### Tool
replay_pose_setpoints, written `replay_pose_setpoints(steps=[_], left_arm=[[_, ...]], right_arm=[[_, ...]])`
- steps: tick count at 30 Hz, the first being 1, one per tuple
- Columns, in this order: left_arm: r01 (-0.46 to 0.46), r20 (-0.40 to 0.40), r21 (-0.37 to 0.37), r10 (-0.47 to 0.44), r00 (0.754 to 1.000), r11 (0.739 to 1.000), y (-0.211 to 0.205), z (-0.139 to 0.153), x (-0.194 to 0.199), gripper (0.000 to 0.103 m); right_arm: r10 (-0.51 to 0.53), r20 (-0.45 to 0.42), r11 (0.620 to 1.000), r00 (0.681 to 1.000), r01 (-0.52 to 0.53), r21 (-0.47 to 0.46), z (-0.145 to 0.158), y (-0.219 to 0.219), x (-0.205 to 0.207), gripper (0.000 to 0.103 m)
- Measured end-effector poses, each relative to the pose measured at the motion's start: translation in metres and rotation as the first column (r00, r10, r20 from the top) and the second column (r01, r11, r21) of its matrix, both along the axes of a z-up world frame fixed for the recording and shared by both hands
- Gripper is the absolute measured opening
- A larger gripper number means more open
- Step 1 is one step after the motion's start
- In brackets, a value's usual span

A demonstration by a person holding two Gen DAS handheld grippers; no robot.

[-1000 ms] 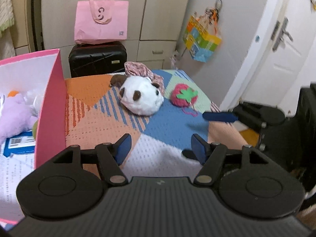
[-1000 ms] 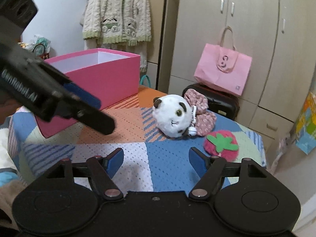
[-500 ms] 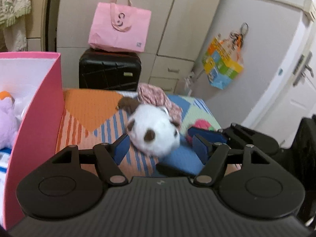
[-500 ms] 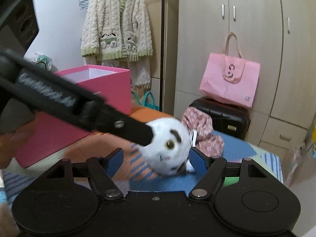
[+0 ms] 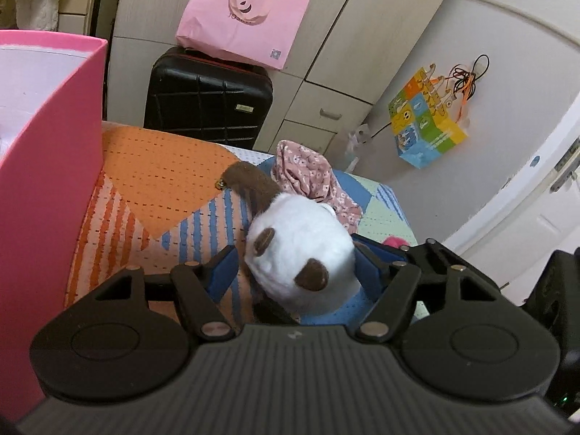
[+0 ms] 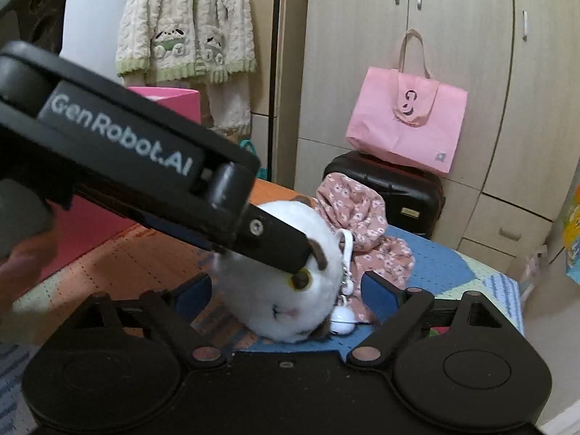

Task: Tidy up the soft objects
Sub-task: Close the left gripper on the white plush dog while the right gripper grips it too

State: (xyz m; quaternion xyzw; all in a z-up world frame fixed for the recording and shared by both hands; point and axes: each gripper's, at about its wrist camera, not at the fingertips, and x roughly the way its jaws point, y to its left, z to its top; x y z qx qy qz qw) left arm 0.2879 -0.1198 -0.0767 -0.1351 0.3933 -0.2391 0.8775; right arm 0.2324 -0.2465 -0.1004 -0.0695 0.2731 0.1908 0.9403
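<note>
This is looking like a home bedroom: a knitted cardigan (image 6: pixel 185 25) is hanging by tall wardrobe doors (image 6: pixel 406 54), a suitcase (image 5: pixel 208 98) is standing beside a patchwork bedspread (image 5: pixel 163 181).

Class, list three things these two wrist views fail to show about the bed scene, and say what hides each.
- Pink box contents: left wrist view, cut off by the edge.
- Red strawberry toy: left wrist view, mostly behind the right gripper.
- White plush top: right wrist view, covered by the left gripper.

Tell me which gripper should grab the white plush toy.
Probably left. The left gripper straddles the white plush toy, jaws closing around it. The right gripper also straddles it, but its jaws are opening.
</note>
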Motion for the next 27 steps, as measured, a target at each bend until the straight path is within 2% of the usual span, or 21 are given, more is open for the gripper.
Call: replay_pose_setpoints(steps=[3, 5, 8, 15, 27], left_arm=[[0.024, -0.021, -0.028, -0.025, 0.999, 0.999, -0.002, -0.003, 0.001, 0.059], [0.030, -0.012, -0.021, -0.030, 0.999, 0.999, -0.003, -0.003, 0.000, 0.058], [0.030, -0.011, -0.028, -0.031, 0.999, 0.999, -0.002, -0.004, -0.001, 0.057], [0.028, 0.013, 0.003, -0.028, 1.000, 1.000, -0.004, -0.001, -0.011, 0.057], [0.070, 0.048, 0.084, -0.075, 0.996, 0.994, 0.002, 0.010, -0.047, 0.057]], right_arm=[[0.007, -0.004, 1.000, 1.000, -0.007, 0.020, 0.001, 0.000, 0.002, 0.085], [-0.021, -0.015, 1.000, 1.000, 0.021, 0.007, -0.001, 0.001, 0.003, 0.077], [-0.037, -0.025, 0.999, 0.999, 0.037, 0.013, -0.002, 0.001, 0.004, 0.074], [-0.069, -0.013, 0.998, 0.998, 0.069, -0.010, 0.002, 0.010, -0.006, 0.070], [-0.113, -0.082, 0.986, 0.990, 0.122, 0.111, 0.007, 0.012, -0.035, 0.070]])
